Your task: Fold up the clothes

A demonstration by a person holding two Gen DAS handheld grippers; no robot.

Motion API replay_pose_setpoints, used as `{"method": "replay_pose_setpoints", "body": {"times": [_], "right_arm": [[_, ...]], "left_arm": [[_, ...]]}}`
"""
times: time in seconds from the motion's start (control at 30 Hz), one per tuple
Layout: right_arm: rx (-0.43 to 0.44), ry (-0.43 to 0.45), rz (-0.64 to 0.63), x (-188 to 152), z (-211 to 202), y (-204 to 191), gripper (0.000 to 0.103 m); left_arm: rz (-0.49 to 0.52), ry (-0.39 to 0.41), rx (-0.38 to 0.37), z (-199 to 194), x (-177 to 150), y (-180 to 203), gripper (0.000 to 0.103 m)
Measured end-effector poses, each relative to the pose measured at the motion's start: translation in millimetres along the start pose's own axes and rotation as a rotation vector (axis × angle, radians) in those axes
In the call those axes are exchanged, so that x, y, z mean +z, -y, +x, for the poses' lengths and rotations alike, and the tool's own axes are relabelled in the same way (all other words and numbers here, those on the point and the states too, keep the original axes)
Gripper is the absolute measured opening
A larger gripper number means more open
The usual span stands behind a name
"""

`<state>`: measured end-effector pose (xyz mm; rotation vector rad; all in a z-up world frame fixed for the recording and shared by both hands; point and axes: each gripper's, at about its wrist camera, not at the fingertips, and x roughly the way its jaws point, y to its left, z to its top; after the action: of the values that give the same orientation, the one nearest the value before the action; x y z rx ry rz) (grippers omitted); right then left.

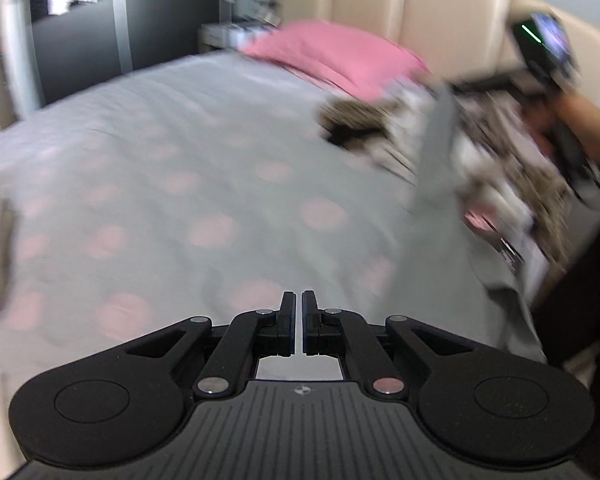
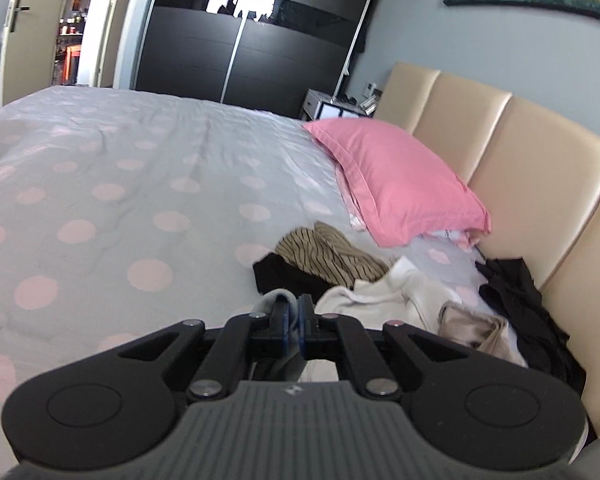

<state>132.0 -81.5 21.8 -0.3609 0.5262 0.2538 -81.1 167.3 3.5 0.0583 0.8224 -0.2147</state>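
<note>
meanwhile the left gripper (image 1: 299,300) points down over the bed (image 1: 160,152), its jaws pressed together with nothing between them. in the left view the right gripper (image 1: 444,92) shows blurred at the right edge, held by a hand (image 1: 580,116) with a dark sleeve, and a grey cloth (image 1: 436,152) hangs from it in front of the pile.

in the right view the right gripper (image 2: 293,304) tilts down toward the bed (image 2: 140,168), its jaws pinching the grey cloth (image 2: 274,296), which bunches around the left finger. just beyond lie the clothes: a striped top (image 2: 332,256) on a black piece (image 2: 284,276), a white garment (image 2: 380,296), a beige one (image 2: 472,324) and a black one (image 2: 516,292) against the headboard (image 2: 540,168). a pink pillow (image 2: 400,176) lies behind them.

no writing can be read anywhere.
</note>
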Motion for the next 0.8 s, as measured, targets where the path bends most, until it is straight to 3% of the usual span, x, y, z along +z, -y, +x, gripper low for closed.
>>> {"method": "replay_pose_setpoints", "body": {"times": [0.23,0.3,0.43,0.5,0.57,0.73,0.8], "right_arm": [[0.047,-0.003,0.018,-1,1,10,0.005],[0.061,-0.006,0.028,-2,2,13,0.005],[0.074,-0.009,0.044,-4,2,20,0.005],[0.08,-0.014,0.057,-6,2,23,0.005],[0.084,-0.015,0.066,-7,1,26,0.005],[0.093,-0.016,0.078,-9,1,30,0.005],[0.095,-0.016,0.082,-10,1,31,0.005]], "left_arm": [[0.048,-0.132,-0.112,47,-20,69,0.003],[0.059,-0.153,-0.129,56,-23,86,0.016],[0.085,-0.19,-0.156,68,-29,118,0.023],[0.107,-0.206,-0.158,74,-31,132,0.044],[0.134,-0.219,-0.154,81,-36,144,0.052],[0.224,-0.251,-0.093,97,-49,167,0.052],[0.22,-0.255,-0.049,103,-53,167,0.043]]}}
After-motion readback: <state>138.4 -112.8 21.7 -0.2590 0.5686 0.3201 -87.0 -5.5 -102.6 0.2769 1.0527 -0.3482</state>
